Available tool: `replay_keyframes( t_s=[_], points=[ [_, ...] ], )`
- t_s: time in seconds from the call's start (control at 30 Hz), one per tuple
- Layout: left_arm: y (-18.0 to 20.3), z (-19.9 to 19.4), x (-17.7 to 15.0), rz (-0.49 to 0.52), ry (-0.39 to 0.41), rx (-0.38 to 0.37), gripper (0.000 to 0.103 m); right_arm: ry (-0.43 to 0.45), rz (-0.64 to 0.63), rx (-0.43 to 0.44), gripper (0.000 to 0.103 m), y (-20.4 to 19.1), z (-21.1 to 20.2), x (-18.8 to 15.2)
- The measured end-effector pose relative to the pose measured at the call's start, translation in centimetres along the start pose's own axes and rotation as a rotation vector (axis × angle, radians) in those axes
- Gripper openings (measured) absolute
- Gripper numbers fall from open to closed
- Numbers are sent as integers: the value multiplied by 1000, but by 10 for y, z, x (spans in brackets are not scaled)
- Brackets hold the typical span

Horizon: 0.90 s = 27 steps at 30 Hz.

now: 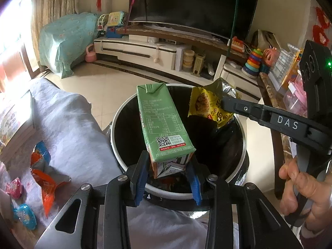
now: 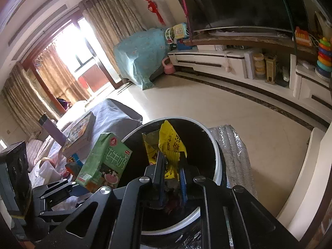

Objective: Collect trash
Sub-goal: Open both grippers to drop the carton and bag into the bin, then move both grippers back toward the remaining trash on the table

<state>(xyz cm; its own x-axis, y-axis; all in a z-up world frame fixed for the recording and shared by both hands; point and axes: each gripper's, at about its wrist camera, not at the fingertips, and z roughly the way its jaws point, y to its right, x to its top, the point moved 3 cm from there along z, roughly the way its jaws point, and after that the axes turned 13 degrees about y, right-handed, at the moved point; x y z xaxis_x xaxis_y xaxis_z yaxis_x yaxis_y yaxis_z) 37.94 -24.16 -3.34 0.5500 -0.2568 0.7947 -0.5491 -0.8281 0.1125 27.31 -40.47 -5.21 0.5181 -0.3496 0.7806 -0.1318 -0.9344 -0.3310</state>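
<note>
My left gripper [image 1: 169, 164] is shut on a green milk carton [image 1: 161, 120] and holds it above the round black trash bin with a white rim [image 1: 116, 145]. My right gripper [image 2: 171, 164] is shut on a yellow snack wrapper [image 2: 169, 143] over the same bin [image 2: 215, 155]. In the left wrist view the right gripper [image 1: 225, 103] pinches the wrapper [image 1: 204, 103] over the bin's far right side. The carton also shows in the right wrist view [image 2: 103, 159], left of the wrapper.
A table under a grey cloth [image 1: 68, 128] lies left of the bin, with an orange wrapper [image 1: 46, 180], small pink and blue packets [image 1: 25, 215] and a book [image 2: 79, 134]. A TV cabinet [image 1: 141, 51] stands across the tiled floor. A foil sheet [image 2: 234, 145] lies right of the bin.
</note>
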Motion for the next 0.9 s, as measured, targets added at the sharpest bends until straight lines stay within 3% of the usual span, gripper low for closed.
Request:
replay_keyframes(
  t_s=[0.07,0.13,0.17,0.37,0.67,0.9],
  points=[
    [0,3,0,-12,-19,3,39,-4,7,-6,24,2,2,1],
    [0,1,1,-25,-17,1,53,-6,15,-5,34,2,3,1],
    [0,-2,1,-29,-5,-1,54,-6,21,-5,43,4,2,1],
    [-5,-23,-10,-62,38,12,61,18,37,9,68,2,-7,1],
    [-30,-74,-50,-173,83,62,68,49,22,49,87,-25,-30,-8],
    [-53,-120,-87,-229,115,148,68,43,-13,118,89,-66,-45,-31]
  ],
)
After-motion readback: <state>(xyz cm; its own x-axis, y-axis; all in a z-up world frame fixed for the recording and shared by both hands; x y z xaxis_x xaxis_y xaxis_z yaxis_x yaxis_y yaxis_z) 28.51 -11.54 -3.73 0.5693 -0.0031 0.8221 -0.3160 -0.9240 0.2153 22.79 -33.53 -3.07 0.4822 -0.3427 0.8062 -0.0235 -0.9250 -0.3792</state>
